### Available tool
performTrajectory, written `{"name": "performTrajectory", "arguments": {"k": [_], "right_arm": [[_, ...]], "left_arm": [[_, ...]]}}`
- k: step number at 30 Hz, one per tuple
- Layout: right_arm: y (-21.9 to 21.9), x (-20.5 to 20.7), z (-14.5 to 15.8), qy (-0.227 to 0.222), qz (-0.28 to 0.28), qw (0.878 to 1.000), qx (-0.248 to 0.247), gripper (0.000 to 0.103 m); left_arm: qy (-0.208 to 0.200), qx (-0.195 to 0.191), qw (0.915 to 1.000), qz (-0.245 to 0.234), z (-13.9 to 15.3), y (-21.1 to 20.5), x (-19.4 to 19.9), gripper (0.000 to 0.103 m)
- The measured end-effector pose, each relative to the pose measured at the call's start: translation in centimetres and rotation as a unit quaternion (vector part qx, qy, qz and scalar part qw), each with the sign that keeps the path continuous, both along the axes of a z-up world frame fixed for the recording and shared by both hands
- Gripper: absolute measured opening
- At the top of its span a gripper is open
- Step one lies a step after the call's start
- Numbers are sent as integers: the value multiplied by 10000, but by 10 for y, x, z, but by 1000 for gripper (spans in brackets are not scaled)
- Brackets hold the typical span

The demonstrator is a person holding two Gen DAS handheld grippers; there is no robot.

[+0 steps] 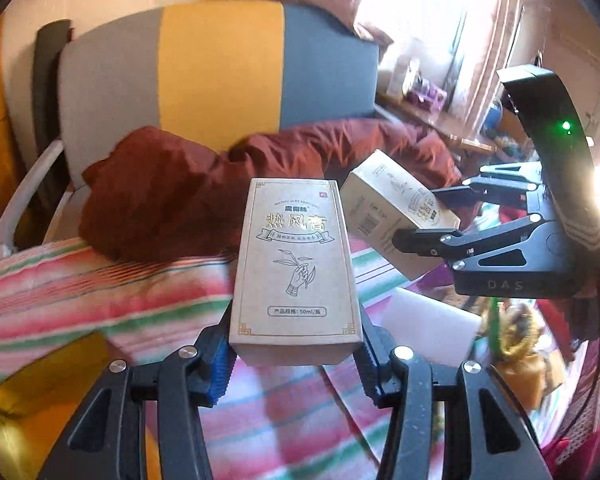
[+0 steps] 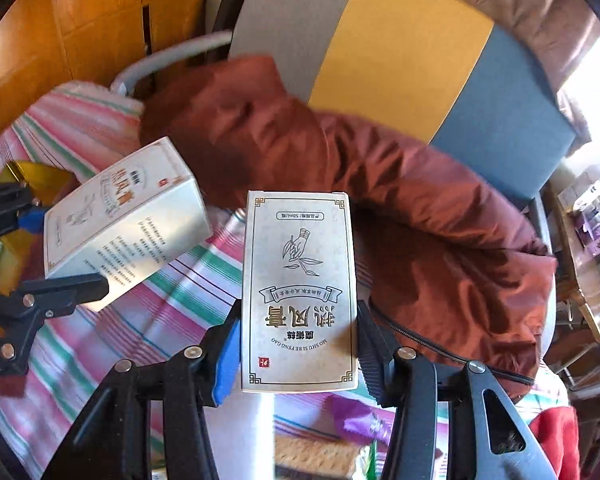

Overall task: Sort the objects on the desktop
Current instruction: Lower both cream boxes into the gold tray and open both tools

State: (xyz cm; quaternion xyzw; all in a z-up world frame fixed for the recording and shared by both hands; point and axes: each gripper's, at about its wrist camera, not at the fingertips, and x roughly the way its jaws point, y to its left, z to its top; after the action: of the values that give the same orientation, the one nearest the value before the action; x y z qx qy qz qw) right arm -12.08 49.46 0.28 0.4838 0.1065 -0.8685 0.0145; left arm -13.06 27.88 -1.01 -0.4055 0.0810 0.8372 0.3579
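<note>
Left box (image 1: 296, 268): matt kraft-coloured cardboard with glossy gold-foil lettering and fine printed line work. Right box (image 2: 299, 292): the same smooth matt card, paler in this light. Left gripper (image 1: 296, 364) and right gripper (image 2: 298, 354): matt black plastic links with bright metal rivets; ribbed pads (image 2: 227, 354), one blue. Striped cloth (image 1: 100, 300): soft woven fabric, matt. Rust-brown quilt (image 2: 400, 184): smooth cloth with a slight sheen, creased. Cabinet (image 2: 80, 28): glossy orange wood.
</note>
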Motion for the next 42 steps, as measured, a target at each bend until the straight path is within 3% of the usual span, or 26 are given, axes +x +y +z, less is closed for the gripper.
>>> {"name": "performTrajectory", "arguments": {"k": [6, 12, 18, 22, 24, 26, 29, 36, 42], "right_arm": [[-54, 28, 30, 353, 243, 9980, -471, 51], [-131, 58, 24, 436, 485, 9918, -1097, 51], [-175, 72, 15, 366, 573, 9858, -1536, 51], [-210, 66, 9, 274, 526, 9824, -1774, 51], [-226, 53, 6, 258, 374, 9786, -2008, 52], [-239, 44, 6, 290, 287, 9741, -2223, 53], [-256, 35, 5, 353, 218, 9682, -2468, 68], [-280, 51, -11, 150, 385, 9745, -2207, 69], [-278, 81, -22, 120, 320, 9796, -1981, 79]], "left_arm": [[65, 217, 9985, 492, 15, -42, 25, 52], [1, 291, 9939, 1063, 11, -108, 48, 52], [-27, 252, 9856, 1670, 5, -169, 49, 52], [-84, 157, 9737, 2271, -4, -212, 34, 54], [-180, 183, 9653, 2597, -9, -233, 22, 66], [-330, 149, 9586, 2825, -16, -252, 14, 71], [-412, 266, 9504, 3072, -22, -273, 16, 71], [-324, 542, 9413, 3317, -24, -302, 49, 71], [-75, 388, 9509, 3070, -14, -283, 77, 71]]}}
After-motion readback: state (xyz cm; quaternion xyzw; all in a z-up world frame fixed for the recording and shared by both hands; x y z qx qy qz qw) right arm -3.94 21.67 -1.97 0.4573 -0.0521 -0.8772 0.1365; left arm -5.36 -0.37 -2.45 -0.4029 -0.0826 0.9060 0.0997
